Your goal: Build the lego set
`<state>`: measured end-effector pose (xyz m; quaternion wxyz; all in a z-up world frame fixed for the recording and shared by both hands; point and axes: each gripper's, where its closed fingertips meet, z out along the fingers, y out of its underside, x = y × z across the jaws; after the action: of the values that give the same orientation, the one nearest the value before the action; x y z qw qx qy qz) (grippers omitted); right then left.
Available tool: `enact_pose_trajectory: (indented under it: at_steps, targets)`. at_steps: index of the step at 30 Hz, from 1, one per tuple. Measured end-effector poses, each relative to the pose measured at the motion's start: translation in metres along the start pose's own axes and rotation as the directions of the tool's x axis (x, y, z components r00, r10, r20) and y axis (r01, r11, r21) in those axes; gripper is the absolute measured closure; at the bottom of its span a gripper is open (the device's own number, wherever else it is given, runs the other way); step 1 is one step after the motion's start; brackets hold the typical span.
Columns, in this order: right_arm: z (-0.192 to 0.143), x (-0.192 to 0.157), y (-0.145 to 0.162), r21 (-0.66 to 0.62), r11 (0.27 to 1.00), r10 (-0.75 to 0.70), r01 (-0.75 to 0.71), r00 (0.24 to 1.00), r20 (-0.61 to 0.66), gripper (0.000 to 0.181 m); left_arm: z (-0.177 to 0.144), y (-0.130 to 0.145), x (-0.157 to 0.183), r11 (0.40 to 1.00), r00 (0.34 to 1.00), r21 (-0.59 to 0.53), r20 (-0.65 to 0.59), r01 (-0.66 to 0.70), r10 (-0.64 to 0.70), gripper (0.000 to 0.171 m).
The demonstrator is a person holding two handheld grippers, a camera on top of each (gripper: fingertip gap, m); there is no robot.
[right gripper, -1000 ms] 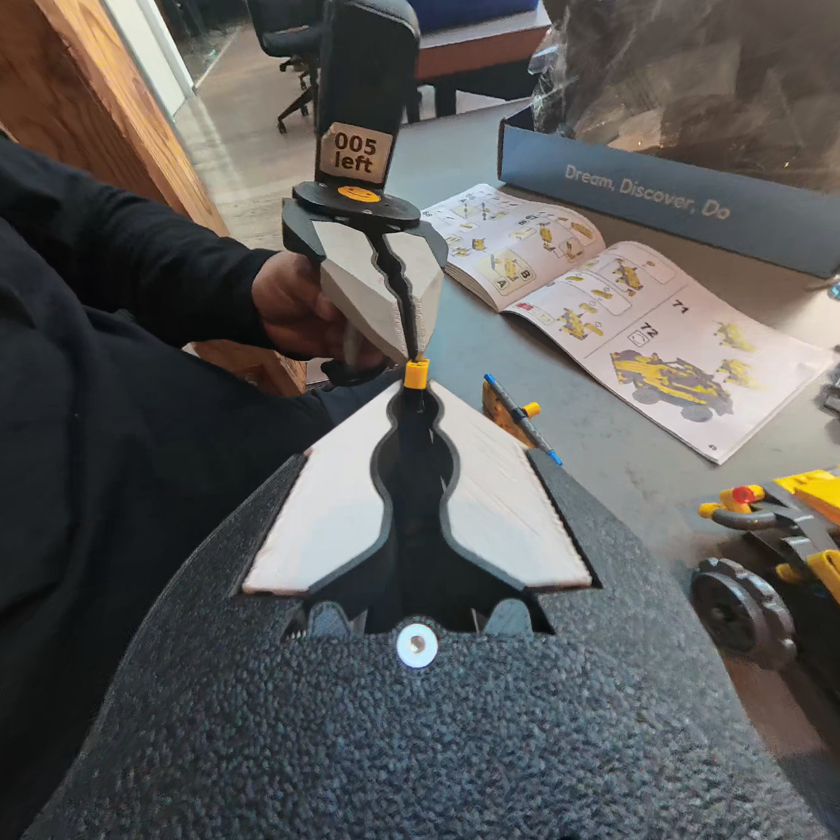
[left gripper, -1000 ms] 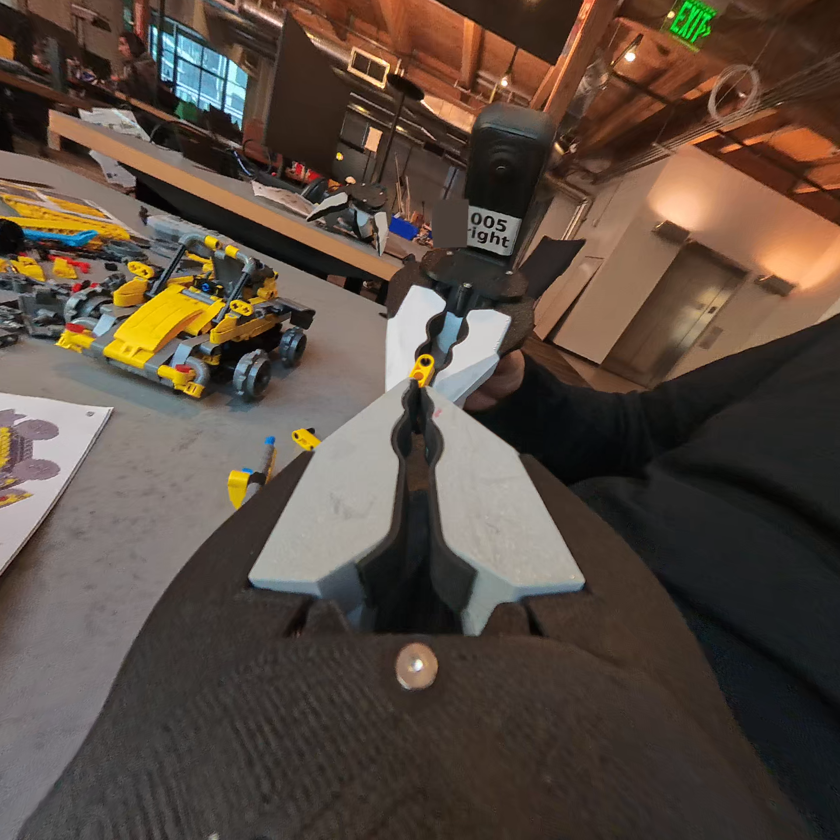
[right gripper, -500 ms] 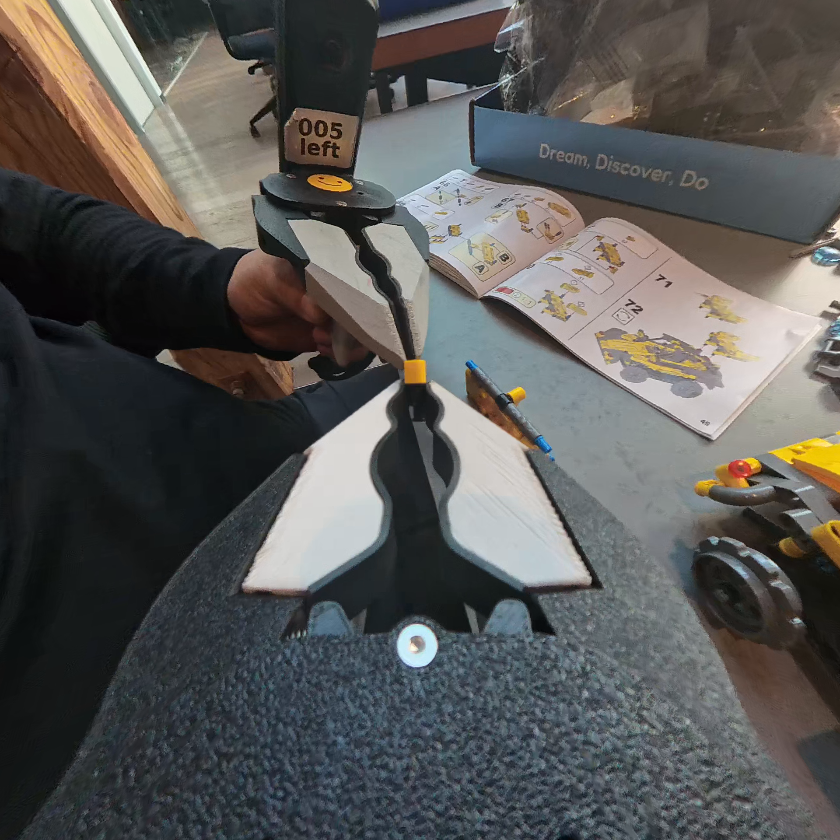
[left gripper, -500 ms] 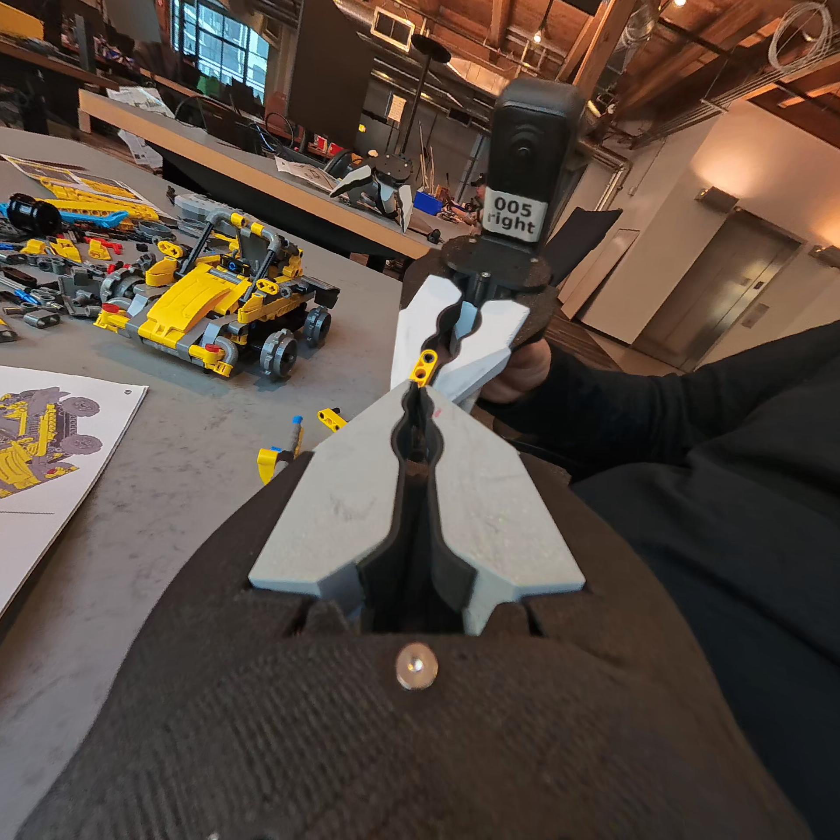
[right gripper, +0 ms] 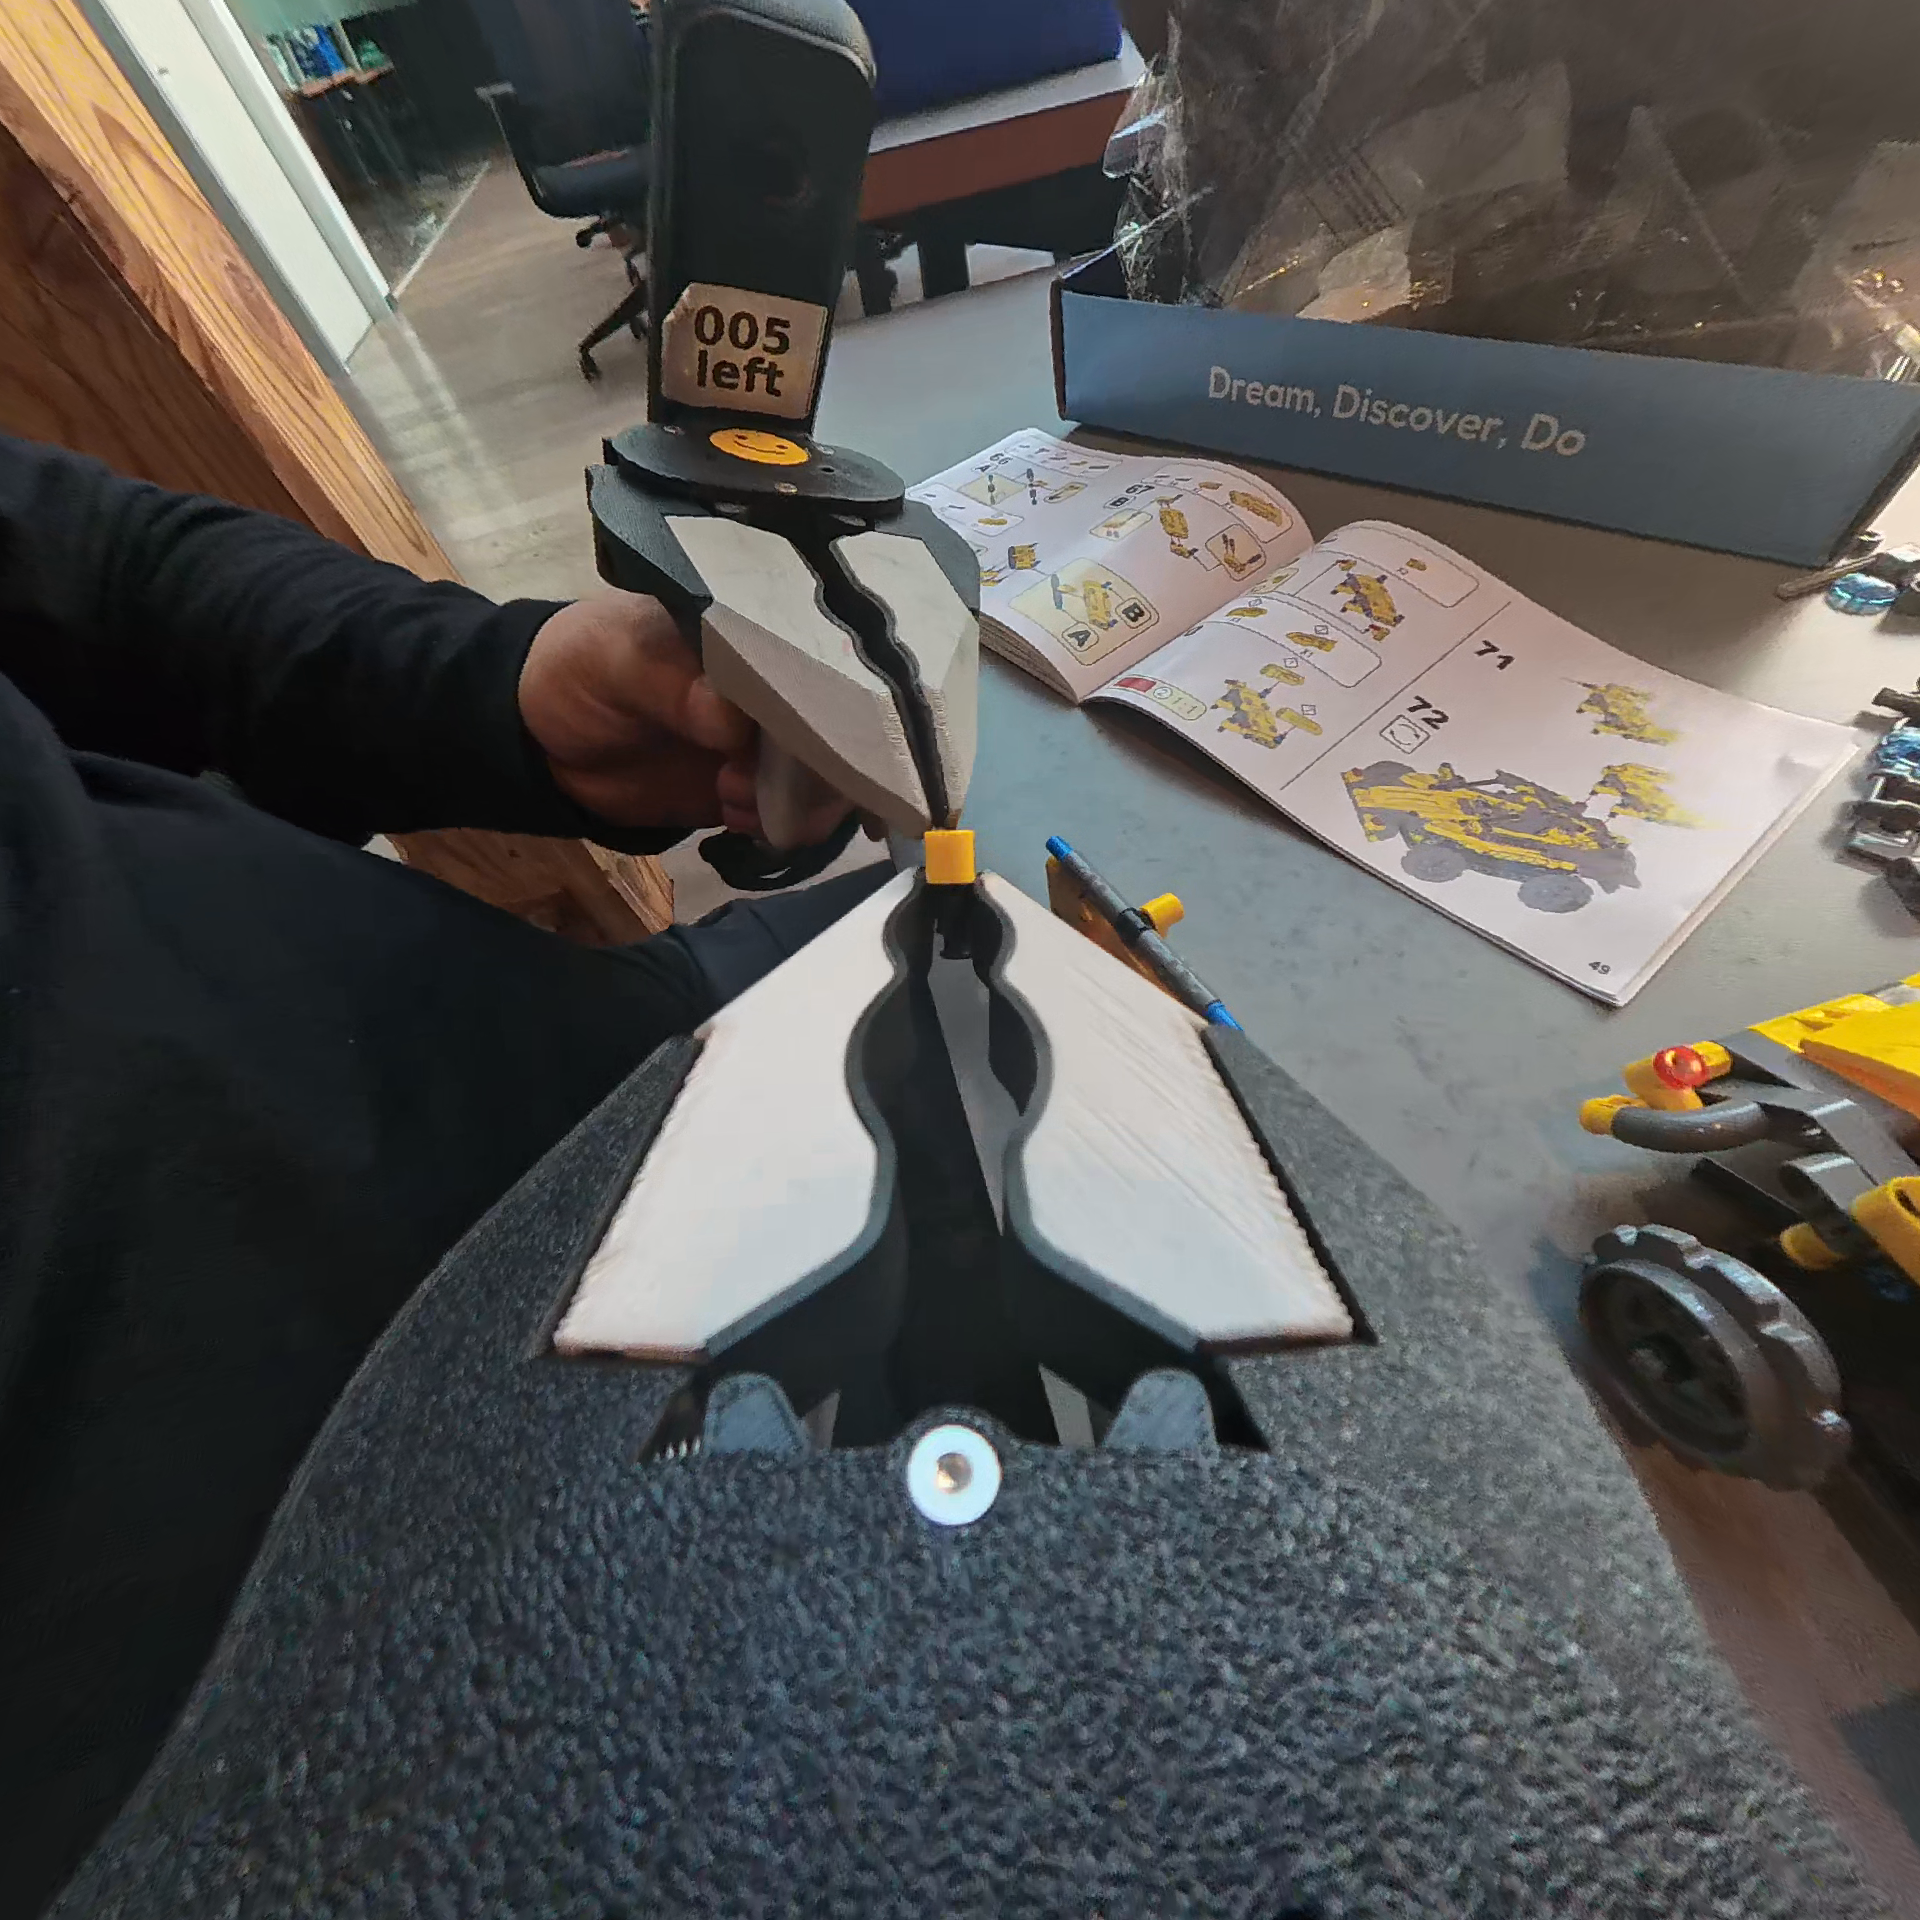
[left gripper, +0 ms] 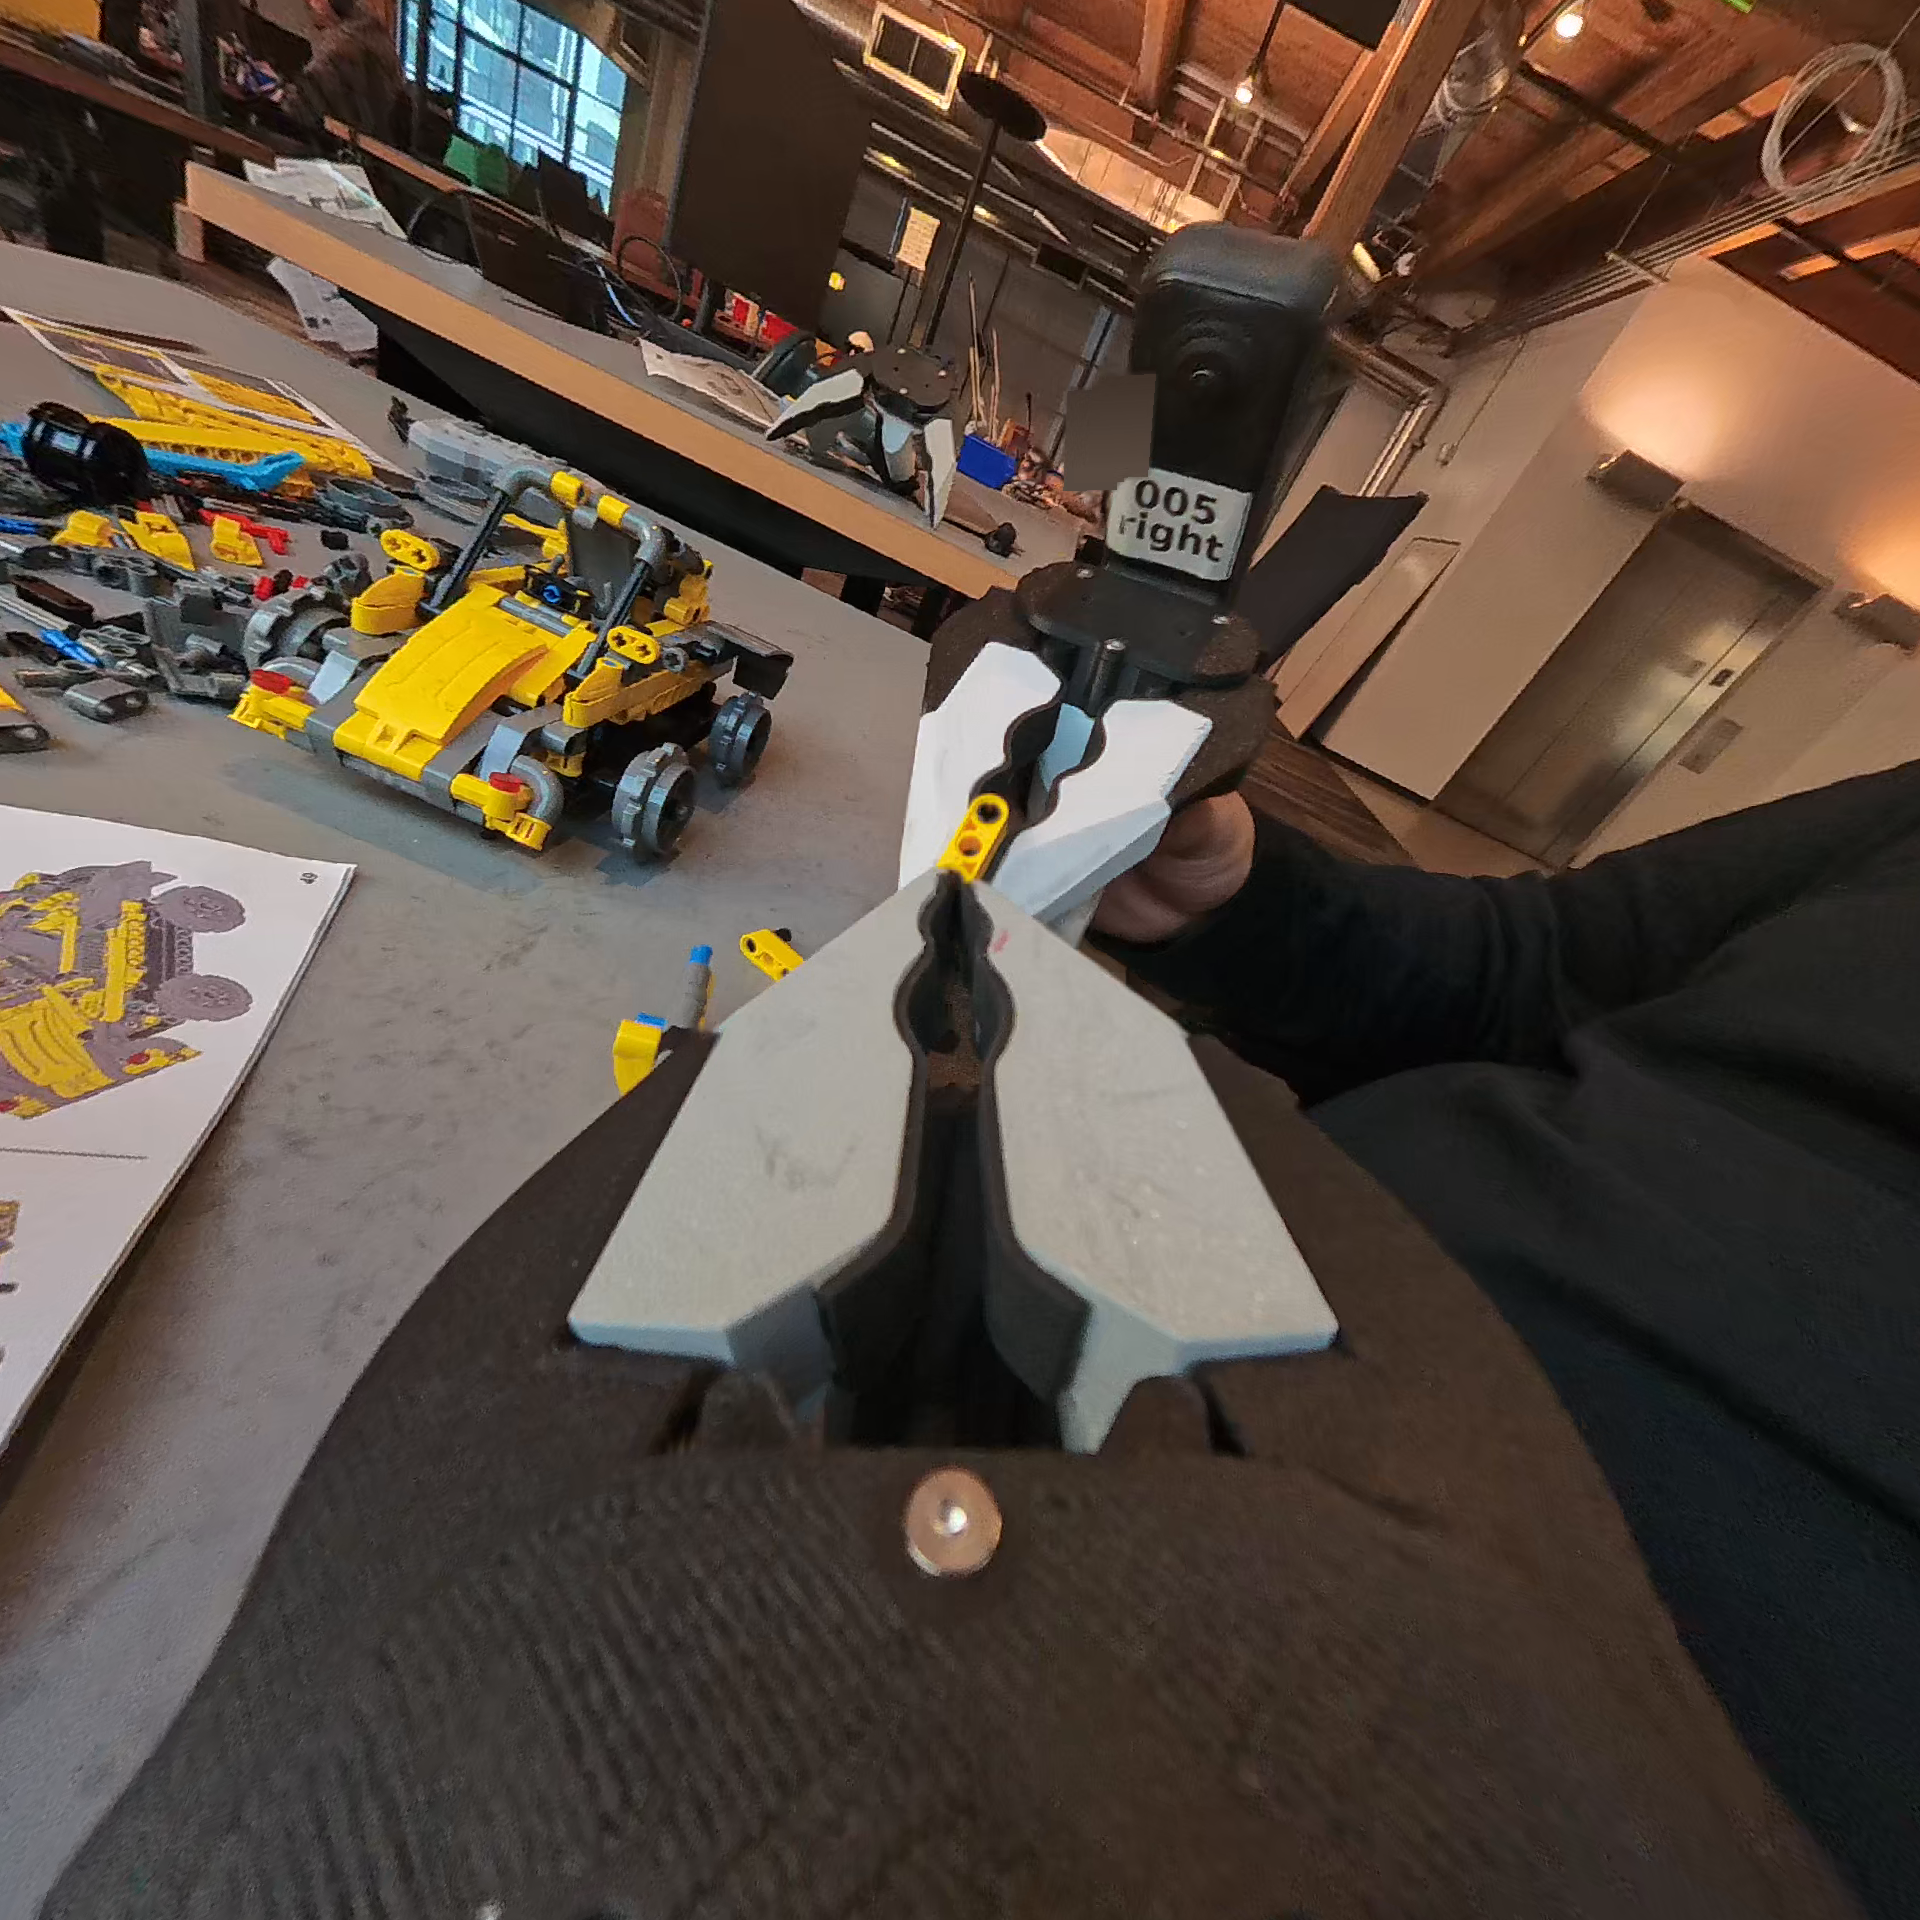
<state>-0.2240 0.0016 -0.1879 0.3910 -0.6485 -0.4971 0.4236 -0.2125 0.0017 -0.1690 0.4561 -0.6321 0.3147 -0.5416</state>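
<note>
My right gripper (right gripper: 948, 883) is shut on a small yellow brick piece with holes (right gripper: 948, 857), held in the air over the grey table's edge (right gripper: 1351, 1039). A dark pin shows under the piece between the jaws. My left gripper (left gripper: 951, 883) is shut, and its tips touch the same yellow piece (left gripper: 975, 831) from the opposite side. I cannot tell if it holds anything of its own. Each gripper shows in the other's view: the right gripper (left gripper: 997, 831) and the left gripper (right gripper: 940, 821). A hand in a black sleeve holds each.
A yellow and grey toy car (left gripper: 499, 707) (right gripper: 1766, 1195) stands on the table. An open instruction booklet (right gripper: 1455, 748) (left gripper: 135, 1039), a small yellow part with a blue-tipped axle (right gripper: 1122, 925) (left gripper: 665, 1018), loose pieces (left gripper: 125, 582) and a blue box (right gripper: 1455, 426) lie around. Less than 4 cm separates the two grippers' tips.
Both grippers stay shut and tip to tip on the yellow piece. The pair has shifted and turned slightly, so the table sits differently in both views.
</note>
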Motion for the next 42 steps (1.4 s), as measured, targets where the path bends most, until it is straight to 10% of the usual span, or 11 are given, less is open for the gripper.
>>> enact_pose_trajectory:
  at_steps: [25,42]
  targets:
    - [-0.030,-0.012,-0.035,0.269,0.963,-0.025,-0.018,0.988,0.153,0.176,-0.006,0.004,0.008,0.991,0.994,-0.075,-0.046,-0.107,0.104,0.150]
    - [-0.015,-0.029,-0.013,0.130,0.991,-0.042,0.011,0.971,0.234,0.174,-0.001,0.010,0.025,0.967,0.975,-0.128,-0.076,-0.218,0.210,0.169]
